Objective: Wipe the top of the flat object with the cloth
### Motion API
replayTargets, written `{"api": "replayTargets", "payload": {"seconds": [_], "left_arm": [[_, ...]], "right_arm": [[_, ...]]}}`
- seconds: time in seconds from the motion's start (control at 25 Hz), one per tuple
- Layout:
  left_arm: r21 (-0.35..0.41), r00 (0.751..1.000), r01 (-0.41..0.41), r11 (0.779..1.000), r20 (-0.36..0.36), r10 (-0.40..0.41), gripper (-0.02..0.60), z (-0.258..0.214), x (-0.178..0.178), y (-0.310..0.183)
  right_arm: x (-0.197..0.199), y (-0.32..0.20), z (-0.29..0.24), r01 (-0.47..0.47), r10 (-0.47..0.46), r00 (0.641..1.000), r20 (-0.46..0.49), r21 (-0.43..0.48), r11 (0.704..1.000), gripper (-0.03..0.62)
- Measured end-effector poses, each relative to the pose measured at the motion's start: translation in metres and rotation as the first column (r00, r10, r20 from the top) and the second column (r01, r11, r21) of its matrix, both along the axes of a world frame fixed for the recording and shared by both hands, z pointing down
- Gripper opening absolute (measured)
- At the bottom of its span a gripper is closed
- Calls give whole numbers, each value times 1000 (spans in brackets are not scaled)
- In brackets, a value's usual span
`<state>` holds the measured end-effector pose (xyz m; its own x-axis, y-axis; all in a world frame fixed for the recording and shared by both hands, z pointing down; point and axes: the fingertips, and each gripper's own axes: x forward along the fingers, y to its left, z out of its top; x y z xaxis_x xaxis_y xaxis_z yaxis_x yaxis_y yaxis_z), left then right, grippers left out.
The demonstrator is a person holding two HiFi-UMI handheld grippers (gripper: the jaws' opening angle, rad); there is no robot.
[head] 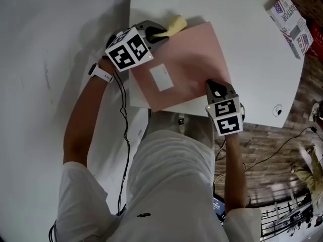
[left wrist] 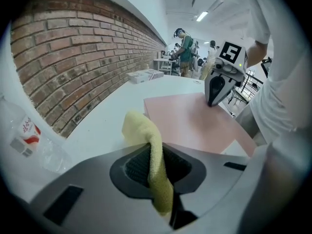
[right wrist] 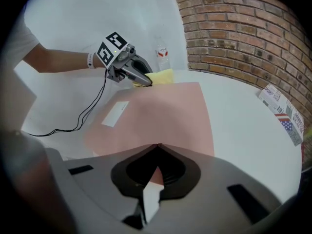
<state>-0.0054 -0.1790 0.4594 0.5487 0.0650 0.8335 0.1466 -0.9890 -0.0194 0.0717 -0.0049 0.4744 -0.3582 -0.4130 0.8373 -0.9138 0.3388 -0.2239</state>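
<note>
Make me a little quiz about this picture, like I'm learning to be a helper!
1. What does the left claw hold?
A) a bottle
B) a yellow cloth
C) a box

2. True or false: the right claw is wide open and far away from the pink sheet.

3. Fill in the blank: a small white ____ lies on top of the pink sheet.

Key
1. B
2. False. It is shut on the near edge of the pink sheet.
3. label
</note>
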Motion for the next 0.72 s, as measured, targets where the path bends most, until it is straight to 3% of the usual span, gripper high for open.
{"api": "replayTargets", "payload": {"seconds": [0.4,0.72], "left_arm": [[27,996,45,999,82,-47,55,0,-49,7],[31,985,145,989,87,-148,55,7,-93,9]], "right_arm": [[2,0,-1,14,-14,1000,2,0,1000,8],[5,-1,7,29,-28,999,-47,17,999,8]]}}
